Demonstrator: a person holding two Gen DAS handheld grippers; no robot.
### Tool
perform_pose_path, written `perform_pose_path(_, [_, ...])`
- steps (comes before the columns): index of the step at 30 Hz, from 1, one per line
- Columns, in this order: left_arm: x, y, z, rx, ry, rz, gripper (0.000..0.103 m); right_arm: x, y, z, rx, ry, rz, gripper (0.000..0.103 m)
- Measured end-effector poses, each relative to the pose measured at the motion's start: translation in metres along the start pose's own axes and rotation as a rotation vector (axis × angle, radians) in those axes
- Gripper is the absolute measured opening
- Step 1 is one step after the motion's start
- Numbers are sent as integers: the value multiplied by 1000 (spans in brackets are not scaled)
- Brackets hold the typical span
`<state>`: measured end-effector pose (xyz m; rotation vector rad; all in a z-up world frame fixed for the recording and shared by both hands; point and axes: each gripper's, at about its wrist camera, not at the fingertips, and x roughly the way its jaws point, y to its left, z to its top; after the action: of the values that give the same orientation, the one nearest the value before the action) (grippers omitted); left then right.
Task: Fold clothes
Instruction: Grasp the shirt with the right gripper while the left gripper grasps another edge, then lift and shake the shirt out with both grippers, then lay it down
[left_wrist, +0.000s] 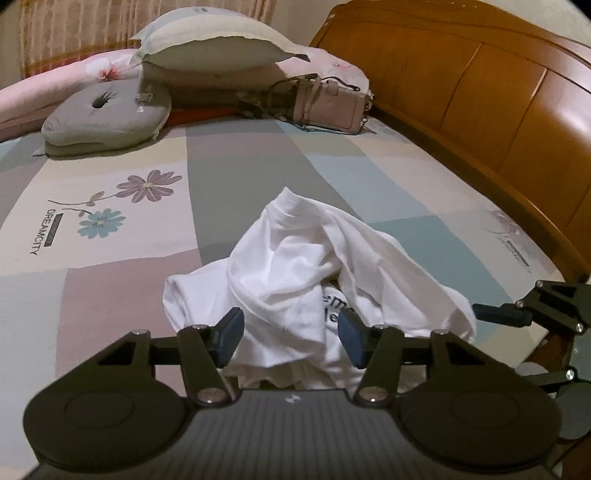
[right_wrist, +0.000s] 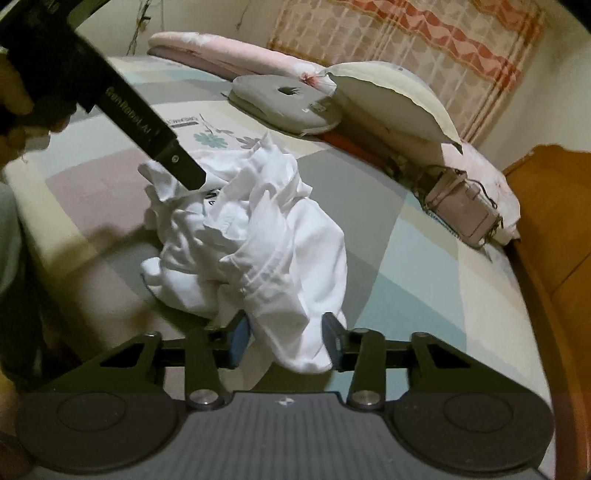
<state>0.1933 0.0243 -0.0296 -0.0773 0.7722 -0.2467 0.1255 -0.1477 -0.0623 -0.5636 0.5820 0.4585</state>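
Two grippers at crumpled white shirt (left_wrist: 295, 266), patchwork bedsheet (left_wrist: 110, 258), handbag (left_wrist: 332, 107)

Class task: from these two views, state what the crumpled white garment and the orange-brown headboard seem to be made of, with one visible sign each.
Crumpled white garment: probably thin cotton-like knit, matt; it falls in soft, deep folds and bears dark printed lettering.
Orange-brown headboard: apparently wood or wood veneer, glossy varnish; panel seams and light sheen along its curved top.

Far beyond the claw, a grey cushion (left_wrist: 107, 114) lies on the patchwork bedsheet (left_wrist: 122, 236), a cream pillow (left_wrist: 218, 40) propped behind it. Right of those sits what looks like a pinkish handbag (left_wrist: 332, 105), against the wooden headboard (left_wrist: 480, 85).
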Motion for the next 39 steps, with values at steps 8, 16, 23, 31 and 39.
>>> perform_pose_path(8, [16,17,13,-21,-1,7,17,6,-23,5,50,-5,-7,13])
perform_pose_path(16, [17,31,30,7,-25,5,14,27,-40,11,28,13,4,11])
perform_pose_path(23, [18,57,60,32,-73,77,13,52,-85,41,49,-22,-56,9])
perform_pose_path(31, [44,83,90,59,-78,114,12,118,-146,79,173,14,-8,9])
perform_pose_path(39, [90,124,113,32,-29,130,12,196,-193,108,278,85,60,8])
